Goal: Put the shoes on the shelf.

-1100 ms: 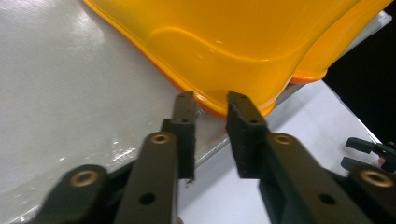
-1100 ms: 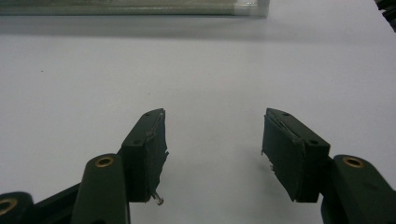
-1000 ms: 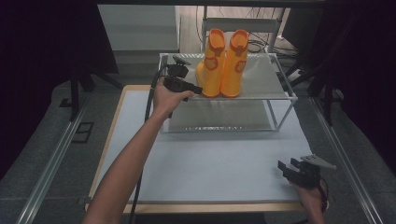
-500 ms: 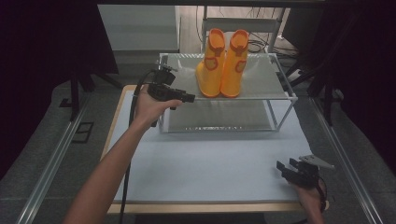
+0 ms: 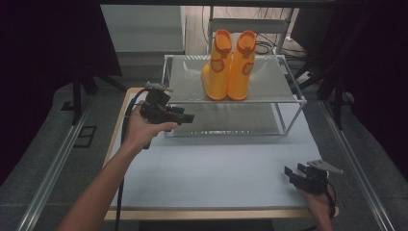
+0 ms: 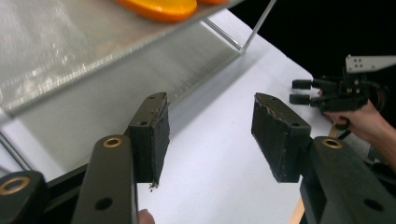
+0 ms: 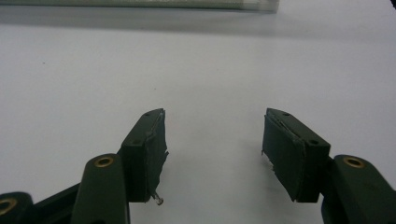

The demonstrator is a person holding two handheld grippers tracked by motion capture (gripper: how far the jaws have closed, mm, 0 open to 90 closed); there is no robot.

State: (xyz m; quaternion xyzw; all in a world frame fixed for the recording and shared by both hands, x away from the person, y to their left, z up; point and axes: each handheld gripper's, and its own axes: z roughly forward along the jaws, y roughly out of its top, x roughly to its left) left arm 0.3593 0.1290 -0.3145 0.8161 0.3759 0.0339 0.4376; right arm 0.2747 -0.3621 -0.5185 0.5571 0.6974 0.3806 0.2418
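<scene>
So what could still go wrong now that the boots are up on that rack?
The orange boots stand upright near the front edge of the rack's top shelf; a knock to the rack might tip them off. The left hand-held gripper, jaws just opened and empty, sits close to the rack's corner, so it could clip the frame.

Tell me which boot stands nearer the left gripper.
The left boot of the pair; the other boot stands beyond it, farther from the left gripper.
</scene>
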